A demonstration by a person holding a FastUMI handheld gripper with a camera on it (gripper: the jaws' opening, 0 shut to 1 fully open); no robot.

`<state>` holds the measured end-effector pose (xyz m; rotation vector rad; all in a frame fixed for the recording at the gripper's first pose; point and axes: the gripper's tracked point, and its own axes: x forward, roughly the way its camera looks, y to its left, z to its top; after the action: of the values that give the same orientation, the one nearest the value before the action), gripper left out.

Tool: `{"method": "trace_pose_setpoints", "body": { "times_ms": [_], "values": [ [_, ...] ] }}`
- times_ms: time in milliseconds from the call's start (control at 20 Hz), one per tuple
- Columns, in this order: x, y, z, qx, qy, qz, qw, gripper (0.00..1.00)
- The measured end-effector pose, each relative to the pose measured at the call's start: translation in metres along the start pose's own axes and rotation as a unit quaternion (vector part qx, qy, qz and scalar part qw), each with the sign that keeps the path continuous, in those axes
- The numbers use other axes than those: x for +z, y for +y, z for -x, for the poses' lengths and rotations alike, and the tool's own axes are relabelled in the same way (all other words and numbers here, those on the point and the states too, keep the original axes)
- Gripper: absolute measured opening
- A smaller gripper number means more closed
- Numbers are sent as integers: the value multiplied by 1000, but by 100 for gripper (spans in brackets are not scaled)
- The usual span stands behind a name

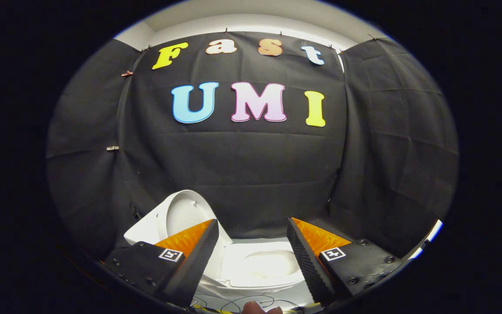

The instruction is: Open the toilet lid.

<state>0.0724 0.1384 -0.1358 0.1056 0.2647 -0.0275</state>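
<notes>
Black cloth wall (251,174), toilet lid (185,213) seemingly raised, gripper (251,237) spread empty

Open gap between the jaws, toilet low ahead, cloth wall closing the far side.

The gripper (252,257) holds its jaws wide apart with nothing between them, so the lane straight ahead is free down to the toilet seat (264,268), which lies just beyond and below the gap. The toilet lid (185,213) stands raised, up and back, beyond the left jaw, and blocks any pass on that side. Ahead of the right jaw the room is free as far as the black cloth wall (251,174), which stands behind the toilet and wraps round both sides. Thin cables (233,303) lie on the floor just under the jaws, beside a fingertip (255,308).
</notes>
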Motion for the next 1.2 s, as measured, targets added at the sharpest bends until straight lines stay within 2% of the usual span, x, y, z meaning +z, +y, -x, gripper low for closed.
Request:
{"method": "trace_pose_setpoints", "body": {
  "times_ms": [400,650,900,1200],
  "values": [
    [40,-80,22,-35,-54,-12,998,99],
    [37,-116,23,-55,-60,-25,996,99],
    [34,-126,28,-64,-58,-27,996,99],
    [46,-124,37,-46,-83,-21,995,99]
  ]
}}
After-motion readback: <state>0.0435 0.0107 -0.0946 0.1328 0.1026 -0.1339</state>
